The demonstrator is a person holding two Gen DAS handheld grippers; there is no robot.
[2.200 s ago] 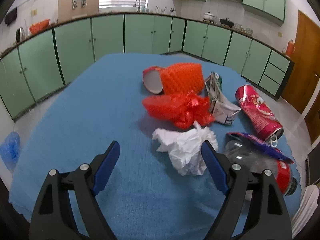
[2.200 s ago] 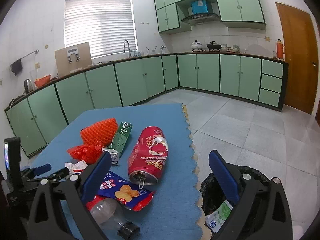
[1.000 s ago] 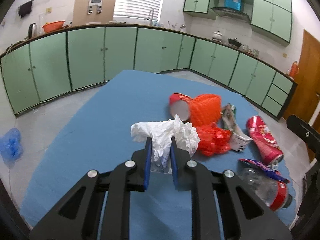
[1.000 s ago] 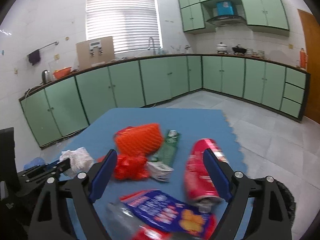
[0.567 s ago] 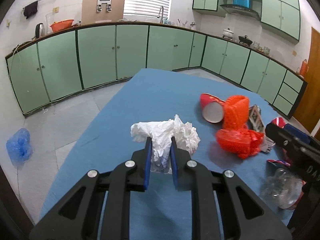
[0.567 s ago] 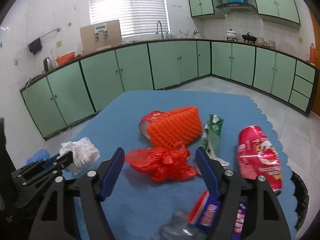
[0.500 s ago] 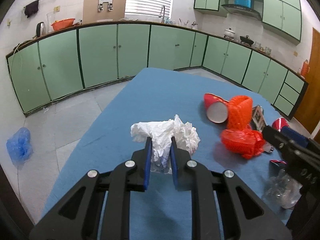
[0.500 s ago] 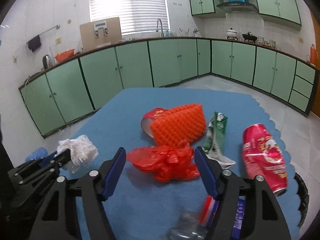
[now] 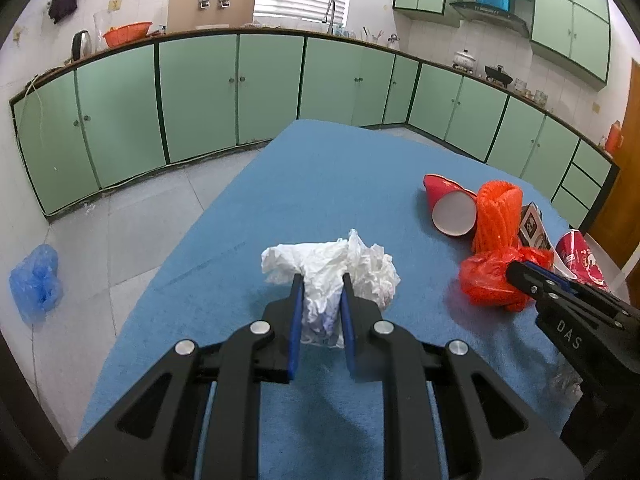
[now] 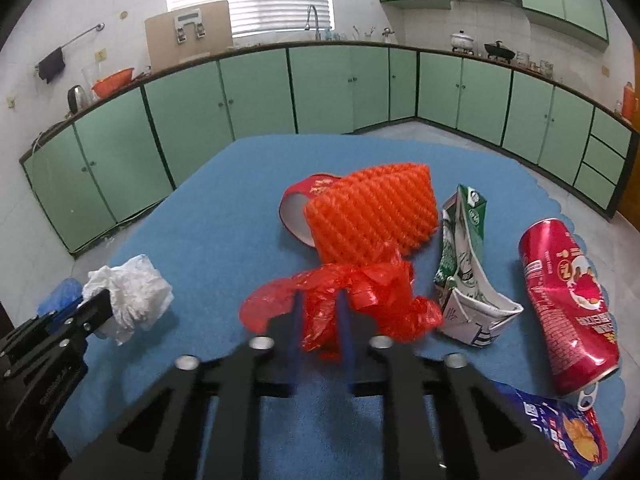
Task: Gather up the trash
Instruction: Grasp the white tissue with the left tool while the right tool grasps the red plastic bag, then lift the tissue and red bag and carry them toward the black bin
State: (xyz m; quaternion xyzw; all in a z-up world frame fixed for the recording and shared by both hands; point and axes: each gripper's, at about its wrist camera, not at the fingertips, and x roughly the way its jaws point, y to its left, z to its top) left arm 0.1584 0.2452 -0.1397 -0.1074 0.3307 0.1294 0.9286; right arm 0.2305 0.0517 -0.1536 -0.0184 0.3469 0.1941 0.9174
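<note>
My left gripper (image 9: pixel 320 286) is shut on a crumpled white tissue (image 9: pixel 332 268) and holds it over the blue table (image 9: pixel 320 168); the tissue also shows in the right wrist view (image 10: pixel 132 292), with the left gripper (image 10: pixel 98 304) at the left there. My right gripper (image 10: pixel 320 308) is shut on a crumpled red plastic bag (image 10: pixel 360 292), its fingers slightly blurred. In the left wrist view the right gripper (image 9: pixel 516 270) reaches in from the right against the red bag (image 9: pixel 488 280).
An orange foam net (image 10: pixel 372 212), a red paper cup (image 10: pixel 296 208), a flattened green carton (image 10: pixel 464 256), a red can (image 10: pixel 564 292) and a blue snack bag (image 10: pixel 560 428) lie on the table. A blue bag (image 9: pixel 36 280) lies on the floor at the left. Green cabinets line the walls.
My right gripper has closed on the red plastic bag; half a second ago it was open around it. My left gripper still holds the tissue and has shifted slightly left.
</note>
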